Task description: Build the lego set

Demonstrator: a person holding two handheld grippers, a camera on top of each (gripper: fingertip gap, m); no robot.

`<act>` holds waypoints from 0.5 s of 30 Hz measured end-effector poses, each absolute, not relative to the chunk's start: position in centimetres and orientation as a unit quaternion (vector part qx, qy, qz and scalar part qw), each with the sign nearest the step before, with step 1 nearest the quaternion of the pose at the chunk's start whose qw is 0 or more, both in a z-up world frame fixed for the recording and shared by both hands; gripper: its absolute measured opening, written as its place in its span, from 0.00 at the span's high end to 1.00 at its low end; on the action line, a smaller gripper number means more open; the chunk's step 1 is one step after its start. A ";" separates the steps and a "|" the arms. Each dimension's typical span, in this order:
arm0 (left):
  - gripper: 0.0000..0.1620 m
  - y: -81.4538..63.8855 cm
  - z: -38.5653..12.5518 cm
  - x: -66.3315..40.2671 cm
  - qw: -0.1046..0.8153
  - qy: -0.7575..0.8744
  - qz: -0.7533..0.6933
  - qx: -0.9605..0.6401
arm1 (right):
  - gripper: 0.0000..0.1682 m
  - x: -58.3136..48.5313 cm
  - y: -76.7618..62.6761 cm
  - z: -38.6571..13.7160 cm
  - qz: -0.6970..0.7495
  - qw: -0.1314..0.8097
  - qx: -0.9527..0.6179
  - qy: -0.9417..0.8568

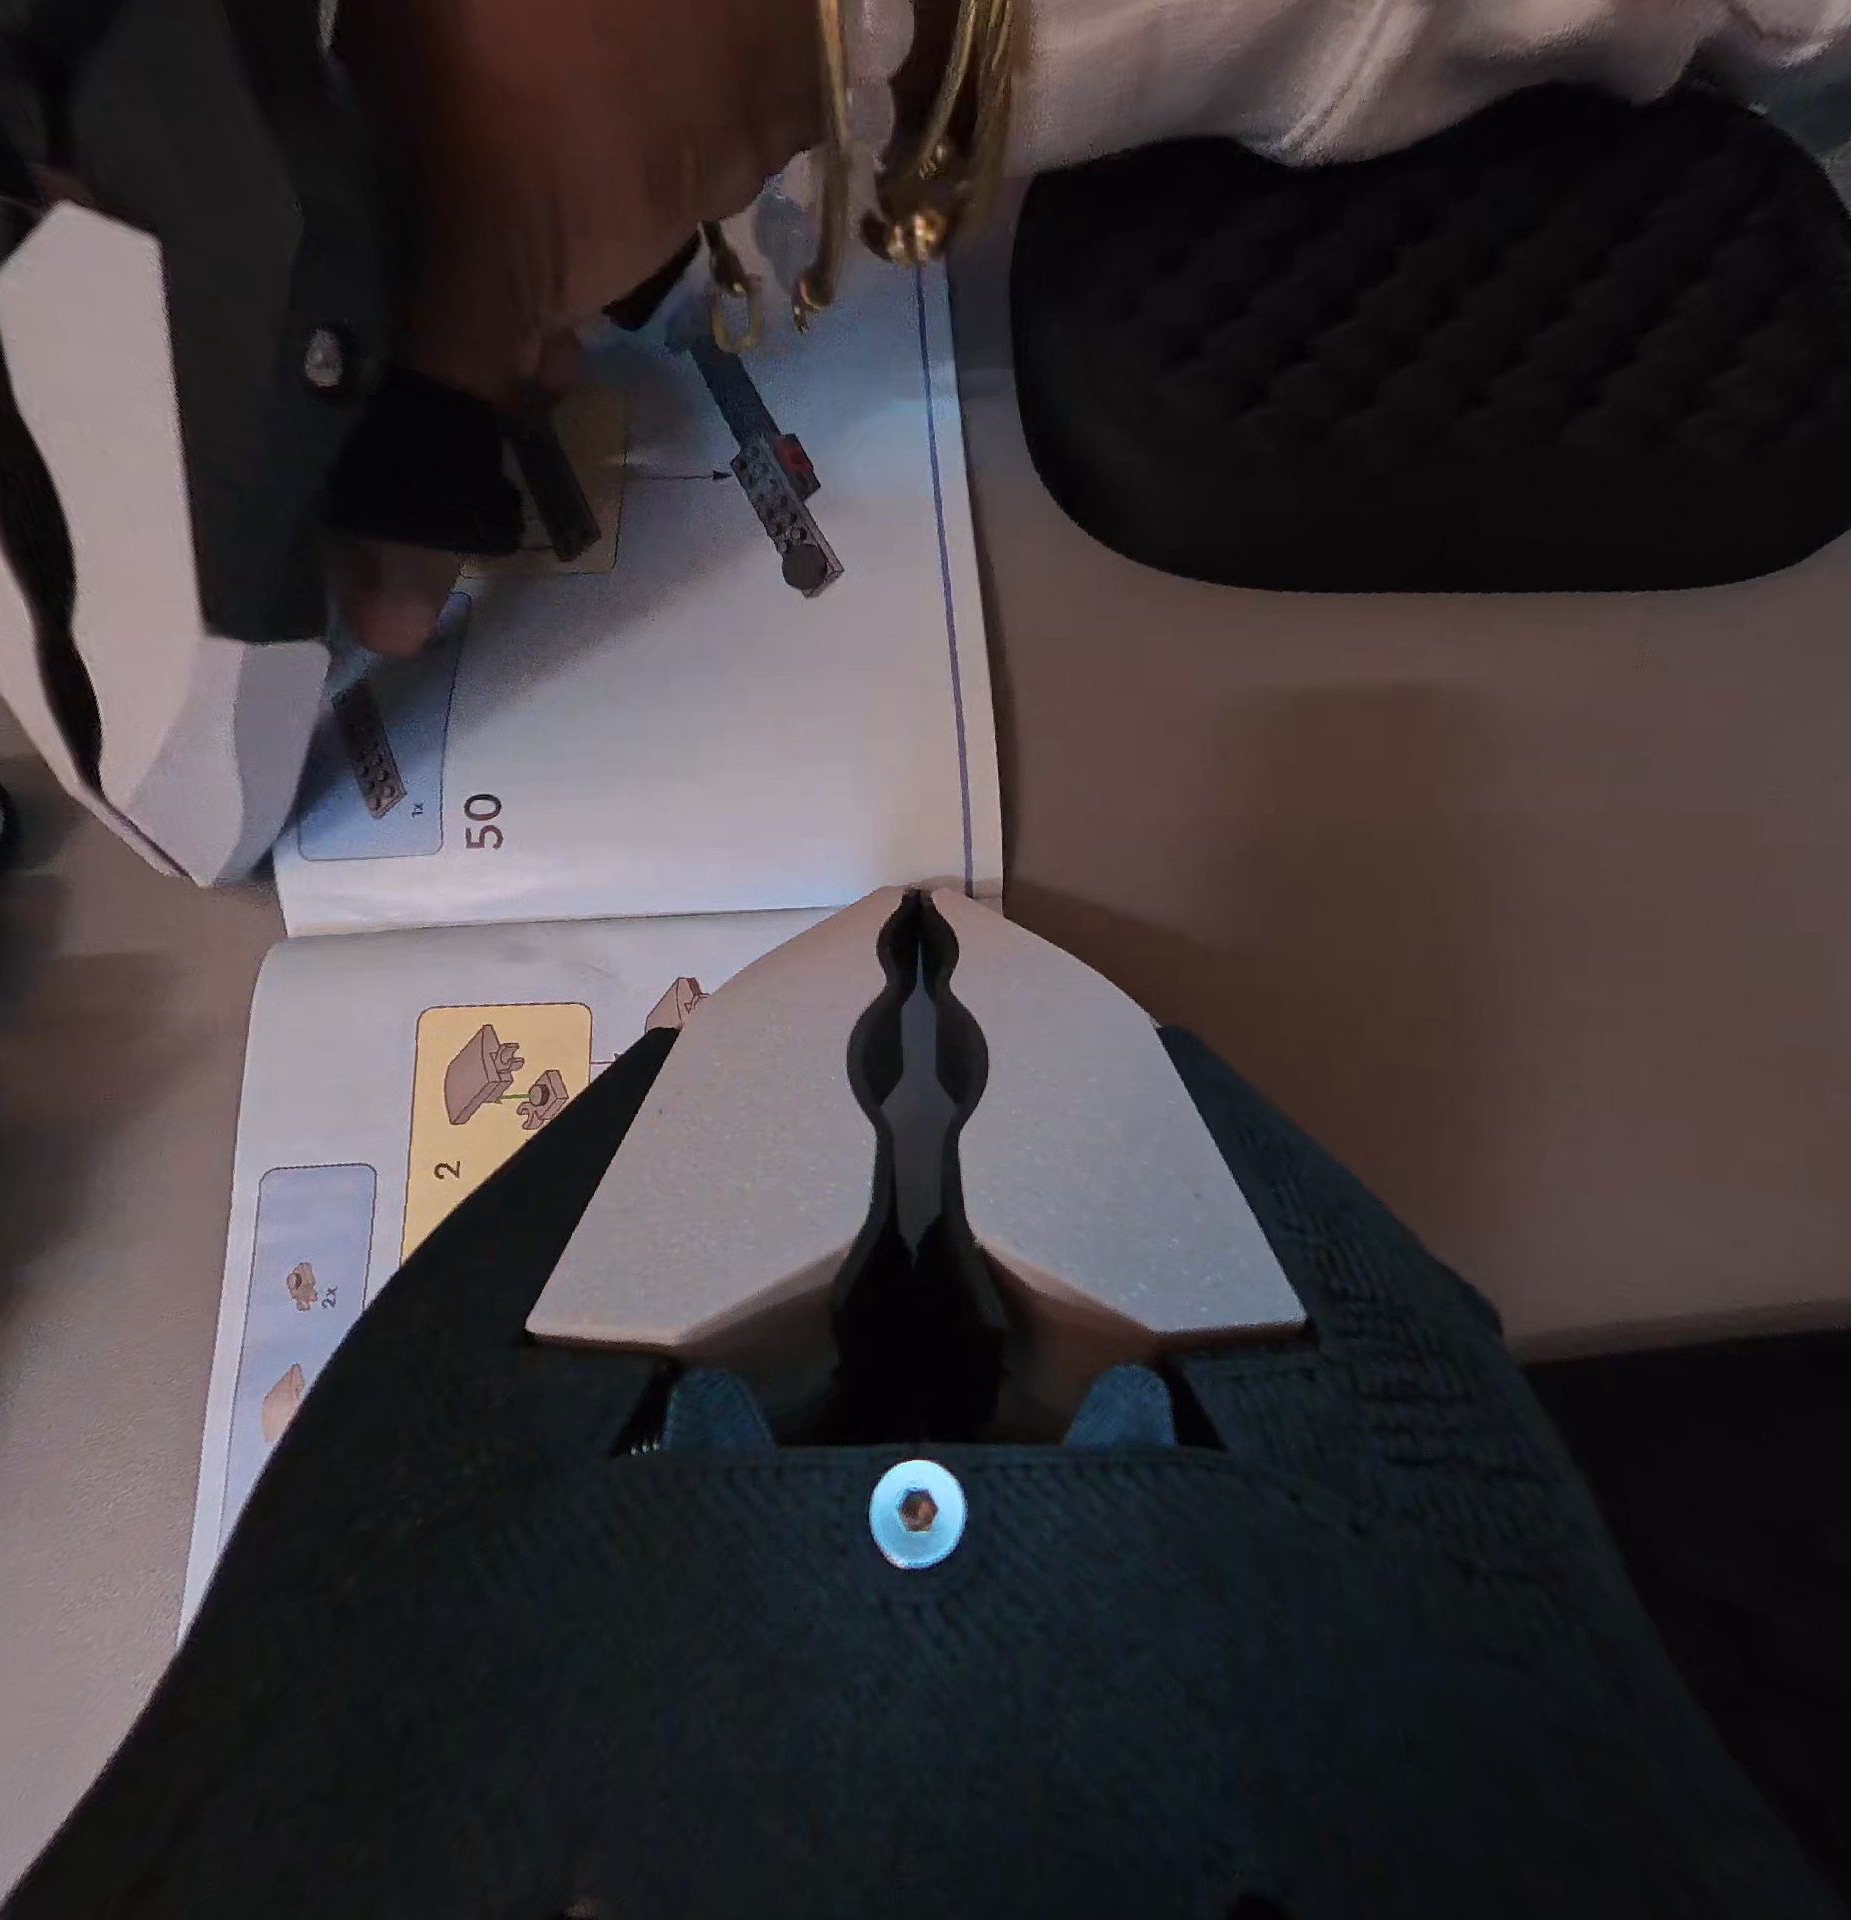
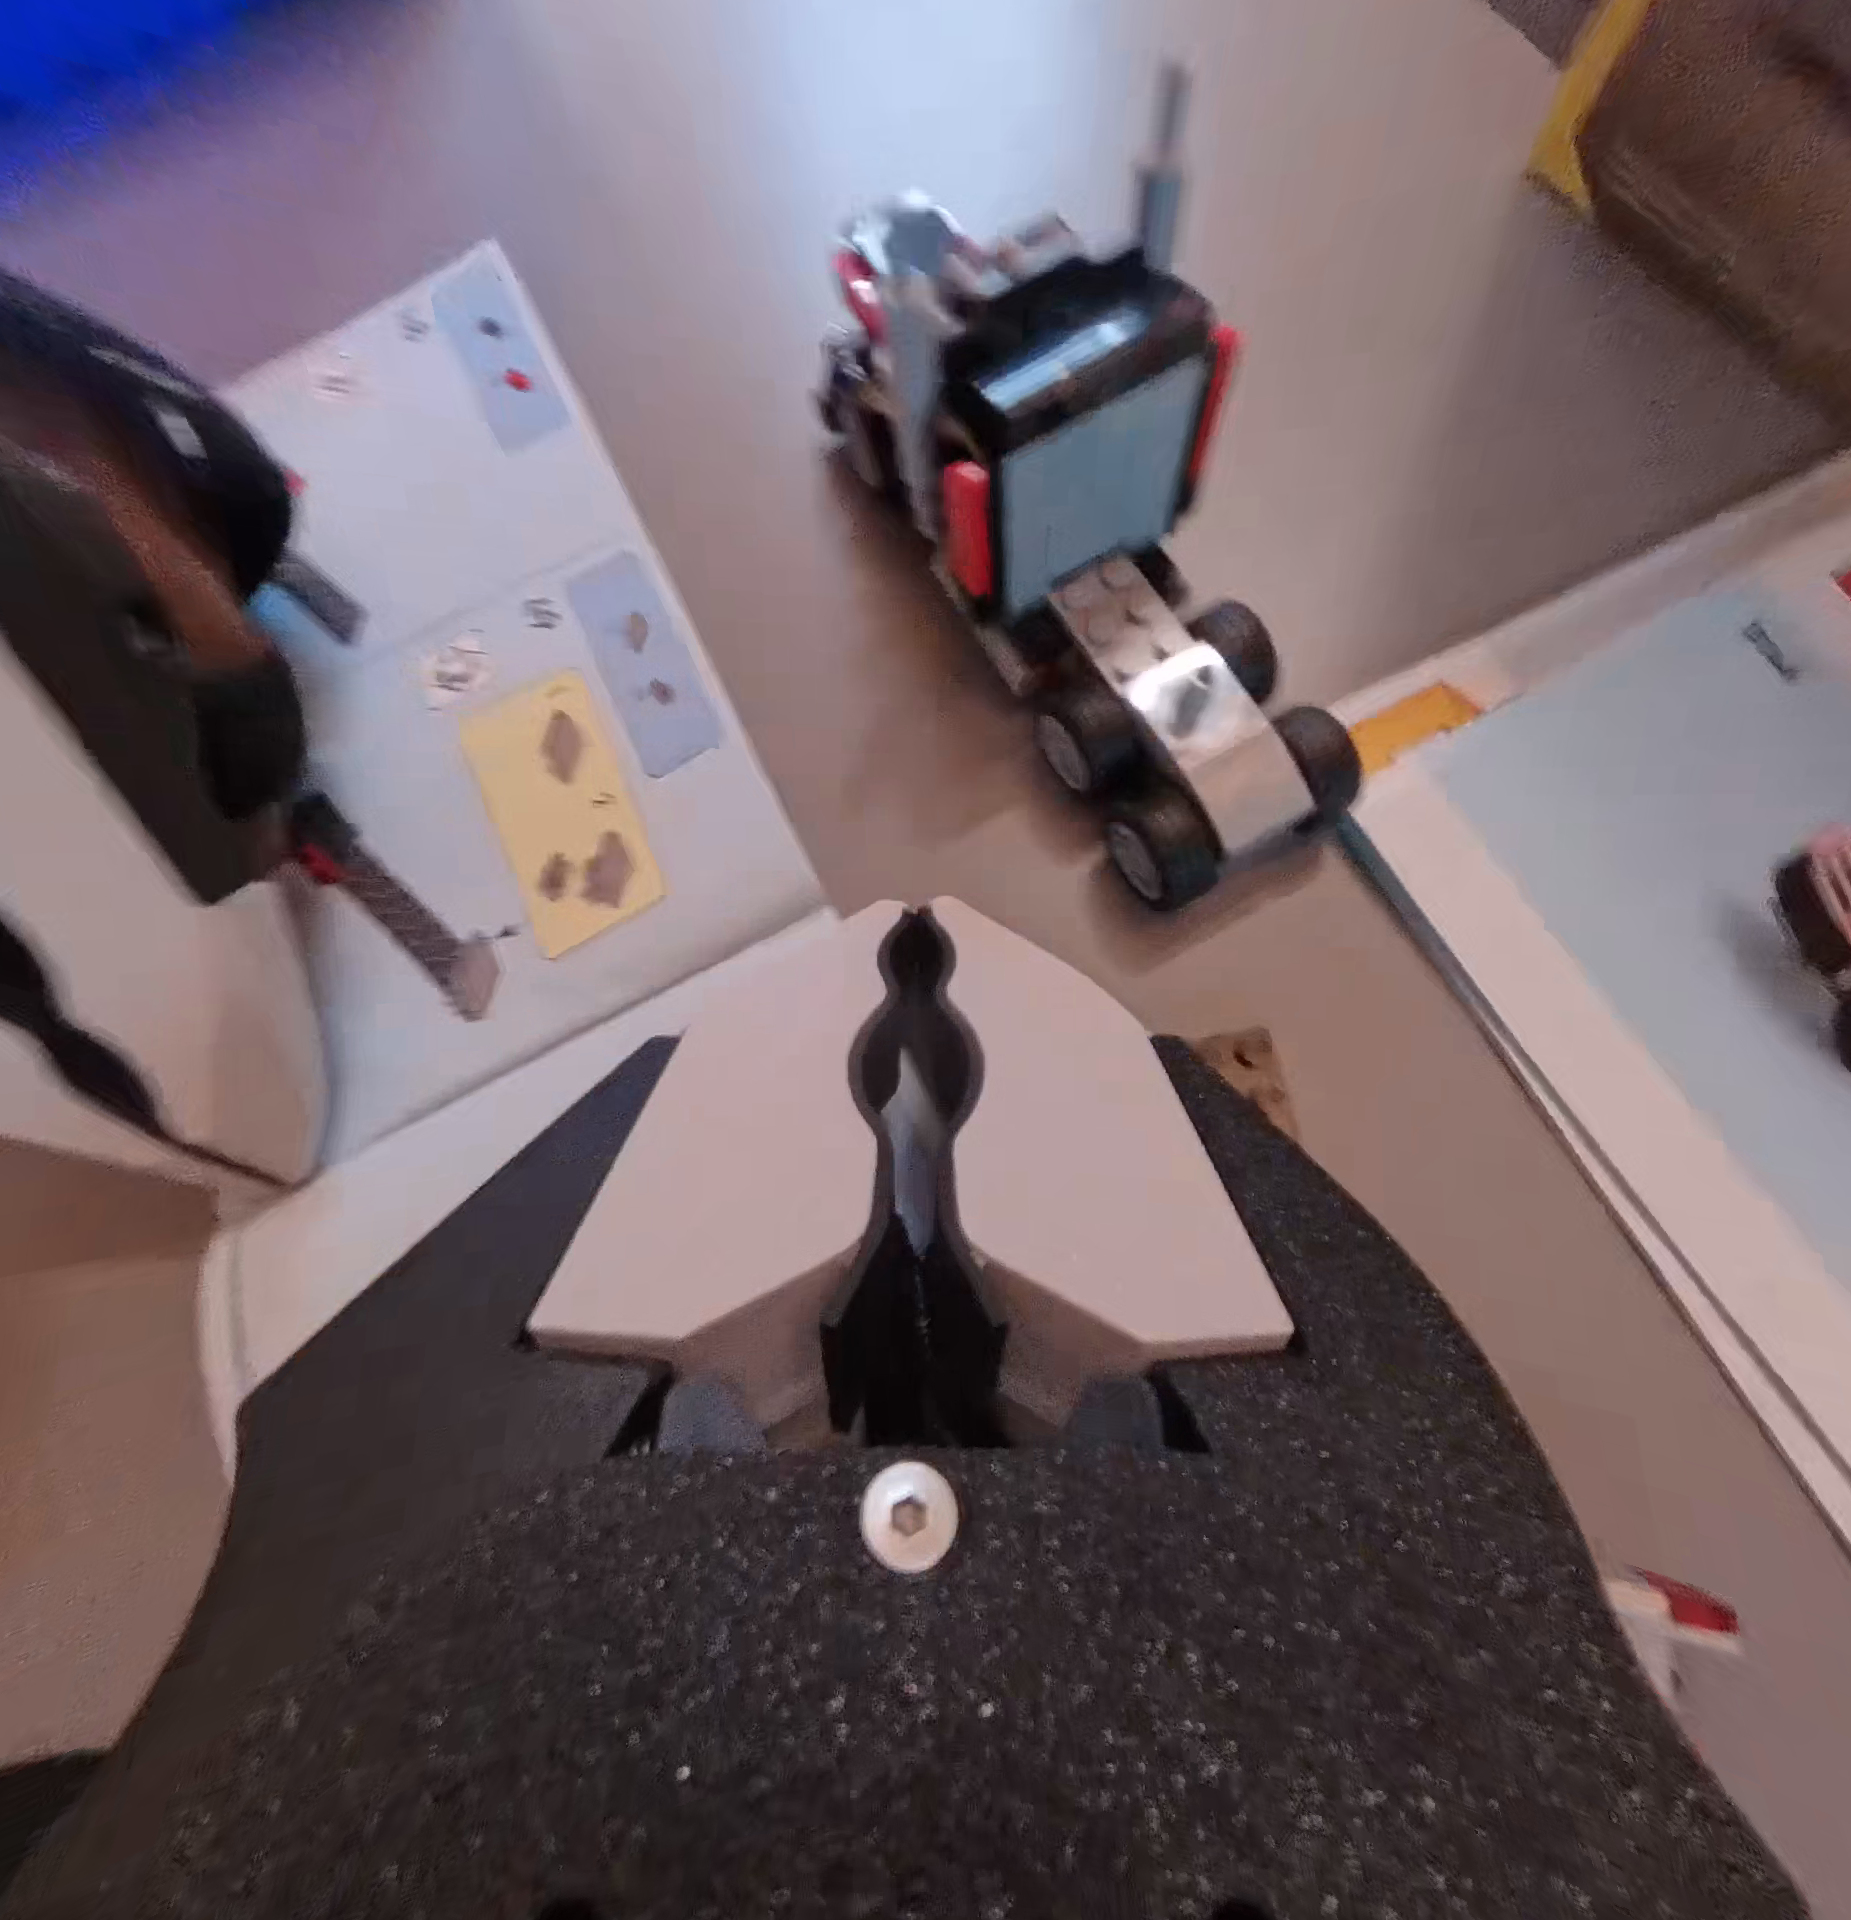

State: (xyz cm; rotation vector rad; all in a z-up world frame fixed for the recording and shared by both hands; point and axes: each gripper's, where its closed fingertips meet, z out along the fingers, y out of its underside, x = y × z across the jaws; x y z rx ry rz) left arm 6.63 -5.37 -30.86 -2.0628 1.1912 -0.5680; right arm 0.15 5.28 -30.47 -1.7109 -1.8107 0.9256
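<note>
My left gripper (image 1: 916,899) hangs over the near edge of the booklet (image 1: 692,727), fingers pressed together with nothing between them; my right gripper (image 2: 919,914) is the same, tips touching and empty, aimed past the booklet's corner toward the truck (image 2: 1066,520). The truck stands on the table (image 2: 692,156) beyond the booklet, well apart from both grippers, and looks far along to me: cab, red side panels, grey rear deck and several wheels are all on. The booklet lies open at a step with a long dark beam, so I judge that small sub-assembly is what remains in hand. In the left view, a bare hand (image 1: 547,208) with gold bangles reaches over the booklet's far page and seems to hold a dark piece (image 1: 557,488), though blur keeps me from being sure. A box (image 2: 1627,831) lies to the truck's right. No loose part is in either gripper, so a piece must be picked up before anything more goes on.
</note>
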 end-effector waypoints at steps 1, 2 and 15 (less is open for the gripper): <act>1.00 -5.3 -30.9 6.6 0.340 0.457 -0.218 -0.792 | 1.00 0.0 4.2 -29.6 0.367 0.239 -0.608 -0.663; 1.00 -5.4 -30.9 6.6 0.340 0.457 -0.219 -0.793 | 0.99 -0.1 2.6 -28.4 0.407 0.231 -0.584 -0.663; 0.77 -1.2 -21.9 -10.1 0.582 0.101 -0.206 -0.780 | 1.00 4.2 -0.7 -30.6 0.421 0.125 -0.544 -0.715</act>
